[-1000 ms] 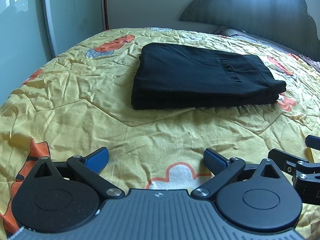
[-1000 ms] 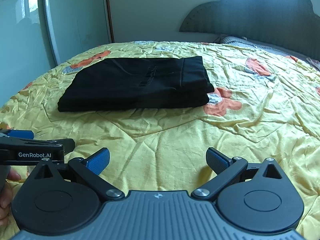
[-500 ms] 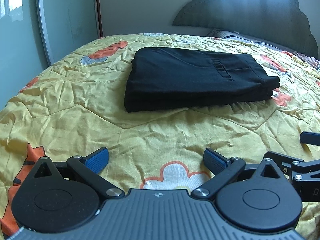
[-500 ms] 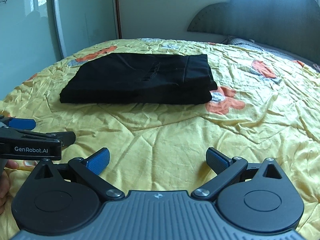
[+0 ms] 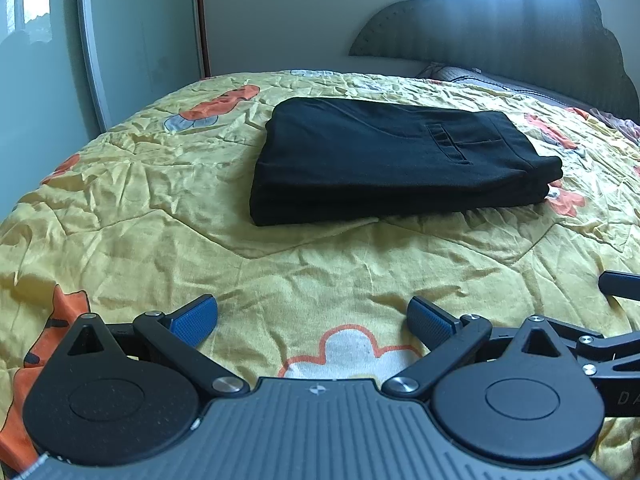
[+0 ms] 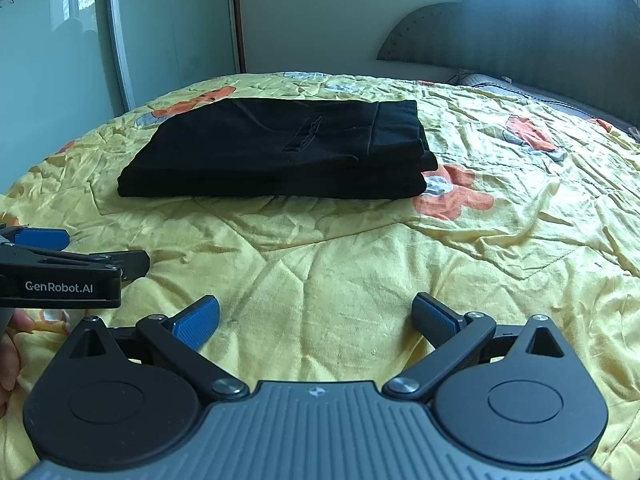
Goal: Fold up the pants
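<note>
Bed (image 5: 120, 208): fills the lower two thirds of both views, covered in a crinkled yellow quilt printed with orange and white flowers. Dark scalloped headboard (image 5: 520, 28) at upper right; pale sliding wardrobe door (image 6: 52, 60) at upper left.

Pants (image 5: 392, 164): black, lying centre frame in the left wrist view and centre-left in the right wrist view (image 6: 280, 152). Folded into a flat rectangular stack of several layers, edges fairly even, a pocket seam on top. Nothing touches them.

Left gripper (image 5: 312, 318): bottom centre of its own view, blue pads spread wide, holding nothing, over bare quilt and well apart from the pants. Its side shows at the left edge of the right wrist view.

Right gripper (image 6: 316, 316): bottom centre of its own view, likewise spread and empty, over bare quilt.

Step in hand, by judgement: folding appears finished; both grippers are clear of the bundle. Next move likely calls for little, at most squaring the slightly stepped right-hand end without disturbing the layers.
</note>
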